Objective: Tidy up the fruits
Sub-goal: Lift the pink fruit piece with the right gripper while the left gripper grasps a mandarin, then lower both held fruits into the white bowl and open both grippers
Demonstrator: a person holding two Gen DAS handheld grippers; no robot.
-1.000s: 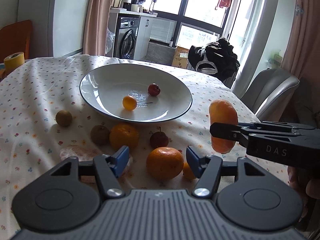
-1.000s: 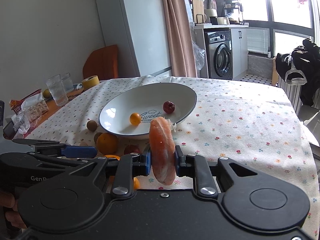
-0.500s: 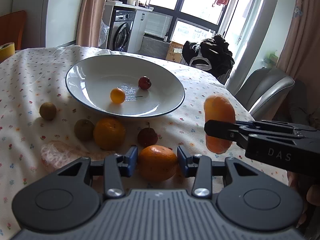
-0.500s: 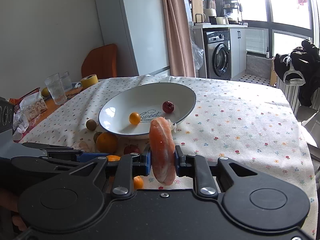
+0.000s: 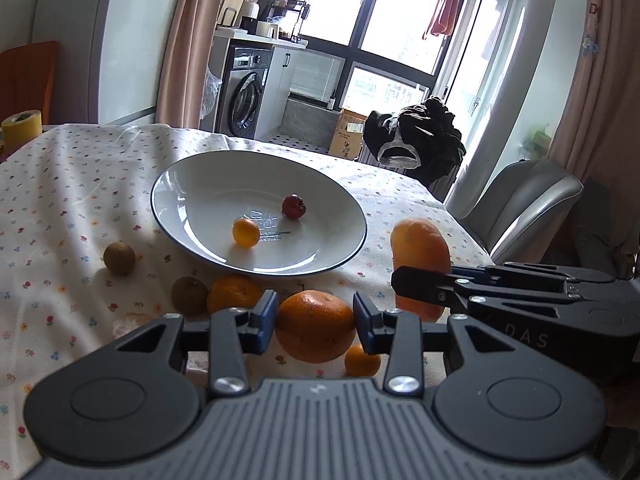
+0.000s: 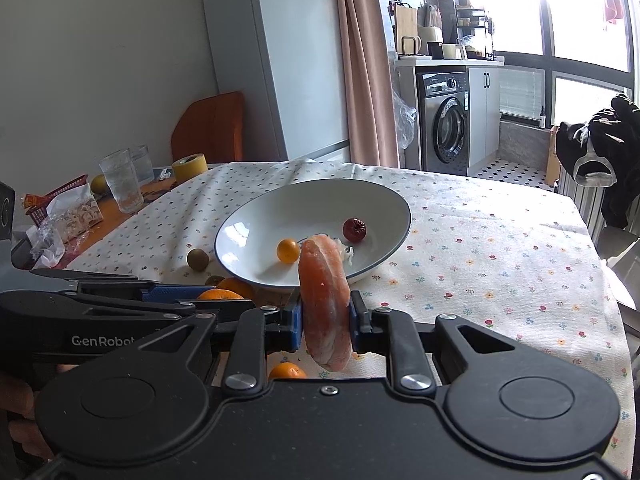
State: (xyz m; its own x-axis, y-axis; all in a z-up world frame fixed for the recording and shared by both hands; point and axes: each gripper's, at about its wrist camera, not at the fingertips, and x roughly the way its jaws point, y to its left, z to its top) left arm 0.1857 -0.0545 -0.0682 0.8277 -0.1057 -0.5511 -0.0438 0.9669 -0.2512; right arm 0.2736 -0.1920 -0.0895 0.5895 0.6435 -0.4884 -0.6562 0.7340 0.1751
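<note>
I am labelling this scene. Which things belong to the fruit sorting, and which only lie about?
Job:
white plate
large orange between the left gripper pads
peeled segment in the right gripper
small brown fruit

Lying about:
yellow tape roll
drinking glasses
dark clothing

Your right gripper (image 6: 324,322) squeezes a peeled orange slice (image 6: 325,300) and holds it up on its end. Past it sits a white plate (image 6: 256,228) on the flowered tablecloth (image 6: 500,248). A little yellow fruit (image 6: 288,250) and a red one (image 6: 354,229) lie in the plate. Your left gripper (image 6: 172,294) reaches in from the left, near an orange (image 6: 220,294).
</note>
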